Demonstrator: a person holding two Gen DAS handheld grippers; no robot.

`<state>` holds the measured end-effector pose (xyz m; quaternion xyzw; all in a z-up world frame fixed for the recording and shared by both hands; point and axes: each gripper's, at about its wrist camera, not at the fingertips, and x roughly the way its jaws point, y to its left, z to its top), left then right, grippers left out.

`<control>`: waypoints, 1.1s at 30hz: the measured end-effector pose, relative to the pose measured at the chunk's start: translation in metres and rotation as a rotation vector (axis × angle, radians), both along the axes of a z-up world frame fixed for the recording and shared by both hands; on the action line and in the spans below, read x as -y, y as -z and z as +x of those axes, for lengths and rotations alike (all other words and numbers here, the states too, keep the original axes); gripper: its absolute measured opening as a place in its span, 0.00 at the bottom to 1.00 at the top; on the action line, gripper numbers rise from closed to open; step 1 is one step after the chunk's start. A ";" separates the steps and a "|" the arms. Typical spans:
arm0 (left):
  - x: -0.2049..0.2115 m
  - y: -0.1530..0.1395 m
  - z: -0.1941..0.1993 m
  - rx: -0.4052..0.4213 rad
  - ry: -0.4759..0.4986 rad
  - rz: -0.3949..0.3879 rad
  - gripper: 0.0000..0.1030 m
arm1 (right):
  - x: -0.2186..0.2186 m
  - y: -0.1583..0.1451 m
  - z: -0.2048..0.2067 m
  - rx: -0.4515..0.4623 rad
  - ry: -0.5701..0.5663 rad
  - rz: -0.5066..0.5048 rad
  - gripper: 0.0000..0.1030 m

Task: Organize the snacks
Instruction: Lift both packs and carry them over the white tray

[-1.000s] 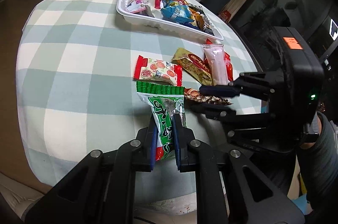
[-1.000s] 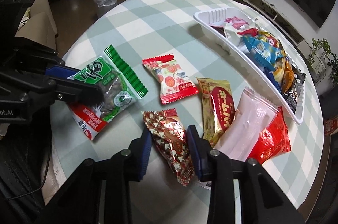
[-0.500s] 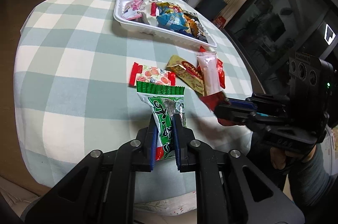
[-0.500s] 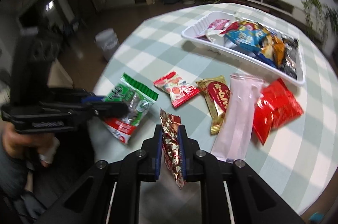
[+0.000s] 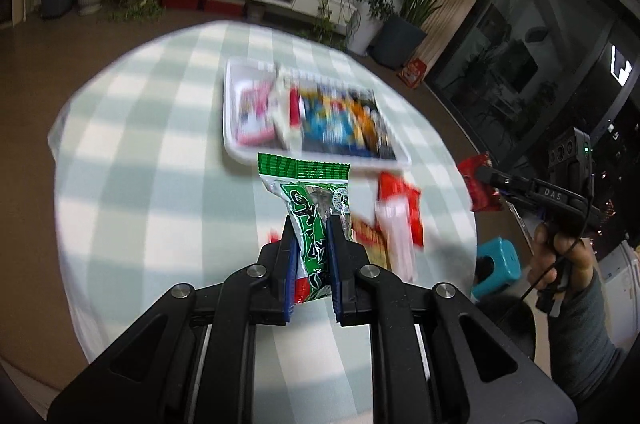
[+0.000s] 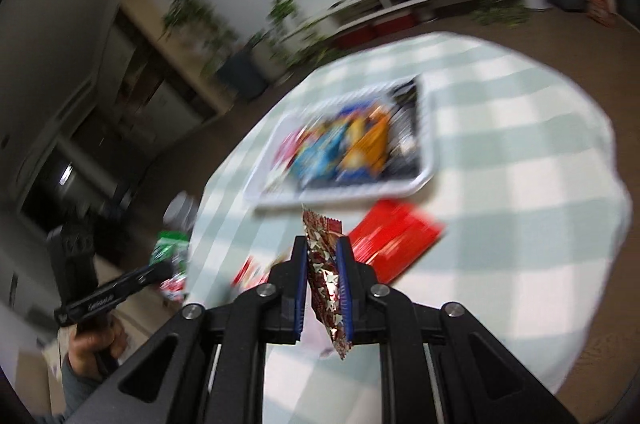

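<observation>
My left gripper (image 5: 313, 230) is shut on a green snack packet (image 5: 312, 200) and holds it high above the checked table (image 5: 132, 152). My right gripper (image 6: 323, 252) is shut on a red and gold star-patterned packet (image 6: 326, 276), also lifted well above the table. The white tray (image 5: 230, 112) full of several snacks lies ahead of both grippers; it also shows in the right wrist view (image 6: 426, 172). The right gripper with its red packet (image 5: 482, 186) shows at the right of the left wrist view. Both views are blurred.
Loose packets remain on the table in front of the tray: a red one (image 6: 394, 236), a pale pink one (image 5: 398, 236) and a gold one (image 5: 370, 234). A teal stool (image 5: 498, 264) stands off the table's right edge. Plants and a low cabinet line the far wall.
Both grippers have risen high above the table with their packets. The right gripper shut on the star-patterned packet and lifted it off the table.
</observation>
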<state>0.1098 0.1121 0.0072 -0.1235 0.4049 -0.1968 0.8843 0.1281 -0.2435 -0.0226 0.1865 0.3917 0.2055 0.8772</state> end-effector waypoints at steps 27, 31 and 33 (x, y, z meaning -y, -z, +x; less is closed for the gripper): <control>0.066 0.038 0.241 -0.053 0.064 0.163 0.12 | -0.071 0.005 0.191 -0.030 0.040 -0.251 0.15; 0.069 0.052 0.248 -0.070 0.062 0.161 0.12 | -0.079 0.019 0.199 -0.048 0.038 -0.313 0.15; 0.070 0.056 0.250 -0.075 0.064 0.160 0.12 | -0.082 0.026 0.202 -0.060 0.039 -0.330 0.15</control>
